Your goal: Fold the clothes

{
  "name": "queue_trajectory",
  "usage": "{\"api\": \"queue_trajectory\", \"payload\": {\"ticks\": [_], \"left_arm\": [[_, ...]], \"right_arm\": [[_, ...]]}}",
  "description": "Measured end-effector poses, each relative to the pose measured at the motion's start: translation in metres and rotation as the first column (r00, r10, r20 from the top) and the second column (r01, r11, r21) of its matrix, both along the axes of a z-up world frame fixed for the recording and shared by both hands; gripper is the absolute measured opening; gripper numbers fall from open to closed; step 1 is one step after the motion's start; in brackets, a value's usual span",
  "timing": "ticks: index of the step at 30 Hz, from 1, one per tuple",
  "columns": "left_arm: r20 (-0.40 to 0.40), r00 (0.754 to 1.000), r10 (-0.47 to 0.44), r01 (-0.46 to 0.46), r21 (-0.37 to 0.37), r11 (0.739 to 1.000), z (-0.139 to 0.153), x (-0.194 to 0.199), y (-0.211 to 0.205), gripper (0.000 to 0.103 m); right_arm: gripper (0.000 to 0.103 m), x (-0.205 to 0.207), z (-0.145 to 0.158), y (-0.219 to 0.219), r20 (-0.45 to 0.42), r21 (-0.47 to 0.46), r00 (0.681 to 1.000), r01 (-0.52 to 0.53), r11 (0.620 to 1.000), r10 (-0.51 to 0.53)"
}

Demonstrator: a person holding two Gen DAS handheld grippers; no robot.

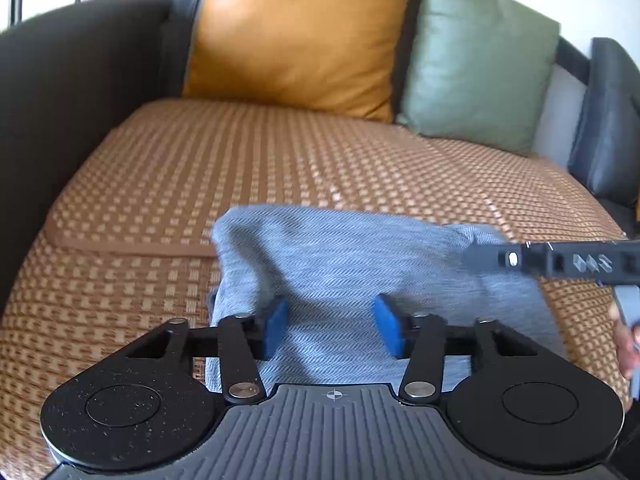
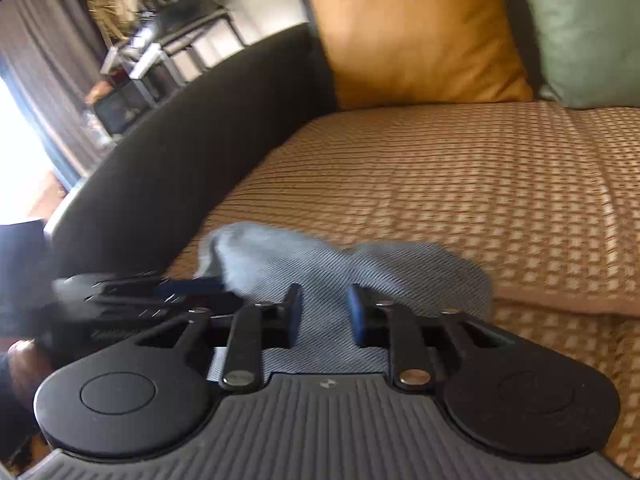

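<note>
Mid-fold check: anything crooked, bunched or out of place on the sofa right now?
The grey cloth is not flat: its far edge is humped and rumpled, with one corner raised. Both hand-held grippers, left and right, are open over it. The orange cushion and green cushion lean normally against the back. Nothing spilled or damaged.

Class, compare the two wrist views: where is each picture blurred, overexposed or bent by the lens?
Left wrist view: the right gripper entering at the right edge is motion-smeared, and the fisheye bows the woven seat mat. Right wrist view: the window at the left is blown out white, and the left gripper and grey cloth look blurred.
</note>
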State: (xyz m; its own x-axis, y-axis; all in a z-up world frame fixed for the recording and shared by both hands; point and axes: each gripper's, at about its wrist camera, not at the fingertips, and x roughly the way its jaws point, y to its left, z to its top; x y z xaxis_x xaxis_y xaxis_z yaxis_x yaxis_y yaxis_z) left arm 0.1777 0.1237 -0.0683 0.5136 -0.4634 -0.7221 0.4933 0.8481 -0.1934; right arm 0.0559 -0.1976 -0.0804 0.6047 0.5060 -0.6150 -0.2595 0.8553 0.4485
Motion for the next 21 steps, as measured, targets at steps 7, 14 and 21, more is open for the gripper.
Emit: {"api": "queue_trajectory", "payload": {"ticks": [7,14,21], "left_arm": [[-0.029,0.999,0.022,-0.024,-0.056,0.998,-0.021,0.009,0.009,0.057],[-0.045,0.98,0.194,-0.198,-0.107,0.974,0.011,-0.007,0.058,0.06],[-0.152,0.956,0.252,-0.274,-0.141,0.951,0.007,-0.045,0.101,0.079]], "right_arm": [[0.0,0.037,-0.053,-0.007,-0.039,0.058,0.99,0.136,0.989,-0.134],[0.019,0.039,-0.027,-0.034,-0.021,0.063,0.966,0.26,0.964,-0.259],[0.062,-0.019,-0.025,-0.063,-0.08,0.158,0.954,0.299,0.941,-0.29]]}}
